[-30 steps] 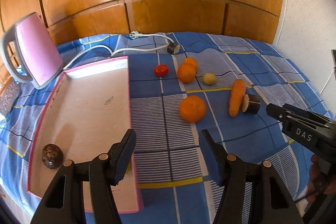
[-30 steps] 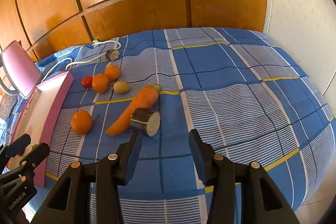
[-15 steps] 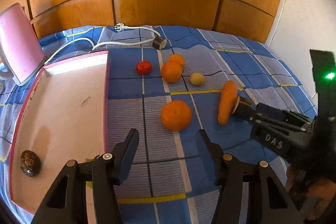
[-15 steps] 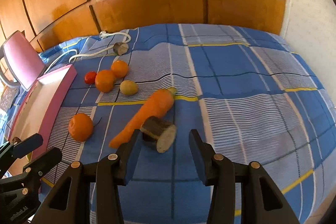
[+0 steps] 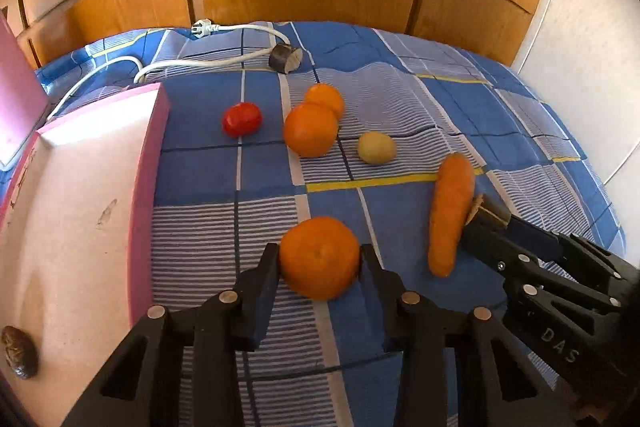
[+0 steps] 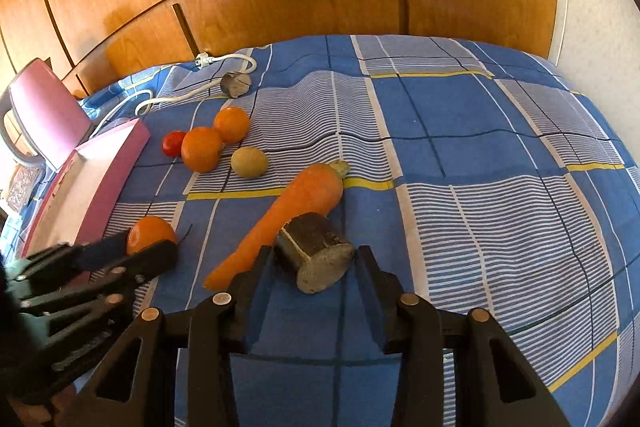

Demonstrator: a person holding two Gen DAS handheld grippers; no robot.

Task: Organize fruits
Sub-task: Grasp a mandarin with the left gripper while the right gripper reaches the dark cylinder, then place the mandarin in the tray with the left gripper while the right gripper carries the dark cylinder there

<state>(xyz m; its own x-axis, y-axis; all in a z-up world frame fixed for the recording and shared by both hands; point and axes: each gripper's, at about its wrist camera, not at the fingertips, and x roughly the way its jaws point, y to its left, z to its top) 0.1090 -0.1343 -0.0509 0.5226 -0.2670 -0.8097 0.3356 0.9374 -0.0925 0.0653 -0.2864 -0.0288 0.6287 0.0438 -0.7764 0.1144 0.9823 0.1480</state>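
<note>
Between the two black fingers of the left gripper [image 5: 320, 259] sits a round orange mandarin [image 5: 319, 258] on the blue checked bedspread [image 5: 440, 99]; the jaws are closing and both pads appear to touch its sides. Just right of it lies a long orange carrot [image 5: 451, 213], and against the carrot's far side rests a dark stubby cylinder with a pale cut face [image 6: 316, 253], which stands between the closing fingers of the right gripper [image 6: 316, 257], the left pad near touching it, the right one a little apart. Farther back lie two more mandarins [image 5: 311, 129], touching each other, a small red tomato [image 5: 241, 119] and a yellowish round fruit [image 5: 376, 147]. Left of these stands a pink-rimmed tray [image 5: 144, 187] holding one dark brown oval fruit [image 5: 19, 351], with a white power cord [image 5: 224, 61] beyond.
</note>
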